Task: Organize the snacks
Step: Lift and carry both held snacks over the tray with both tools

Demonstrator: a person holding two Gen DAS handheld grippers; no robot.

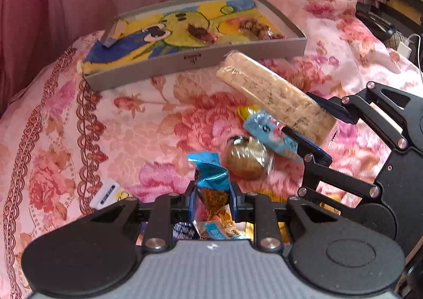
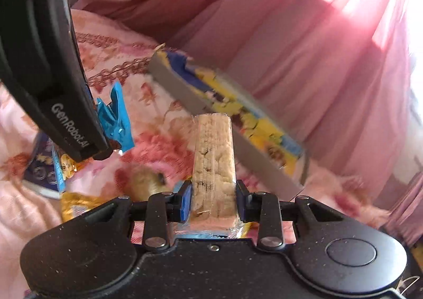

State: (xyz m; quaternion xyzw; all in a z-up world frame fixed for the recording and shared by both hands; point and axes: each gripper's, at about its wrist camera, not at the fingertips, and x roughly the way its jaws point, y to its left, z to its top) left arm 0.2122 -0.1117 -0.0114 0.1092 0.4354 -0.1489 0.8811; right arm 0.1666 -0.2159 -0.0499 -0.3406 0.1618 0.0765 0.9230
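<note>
Both grippers are found loaded. The left gripper [image 1: 212, 197] is closed on a blue foil snack packet [image 1: 211, 180], clamped across its middle, with the crimped end standing up ahead of the fingertips. The right gripper [image 2: 212, 197] is closed on a long rice-crisp bar [image 2: 213, 156] in clear film, held by its near end so that most of its length projects forward, unsupported.

The grey tray [image 1: 169, 66], shallow, straight-walled and lined with a yellow-and-blue cartoon print, lies ahead of both grippers on the floral bedspread [image 1: 66, 119]; two wrapped dark snacks are already seen inside it. The bar's far end is close to the tray's near wall, though contact cannot be confirmed. Below the bar and ahead of the left gripper, a round wrapped biscuit [image 1: 248, 161] and a light-blue packet [image 1: 269, 132] remain on the bedspread.

The bar is judged light, stiff and brittle: puffed grain pressed into a block, liable to snap or crumble if squeezed hard or levered from one end. Its film looks slick, so a mid-length hold across the flat faces would be steadier. The foil packet is judged light, crinkly and compliant; its contents may crush, and the sealed end offers the safer hold.
</note>
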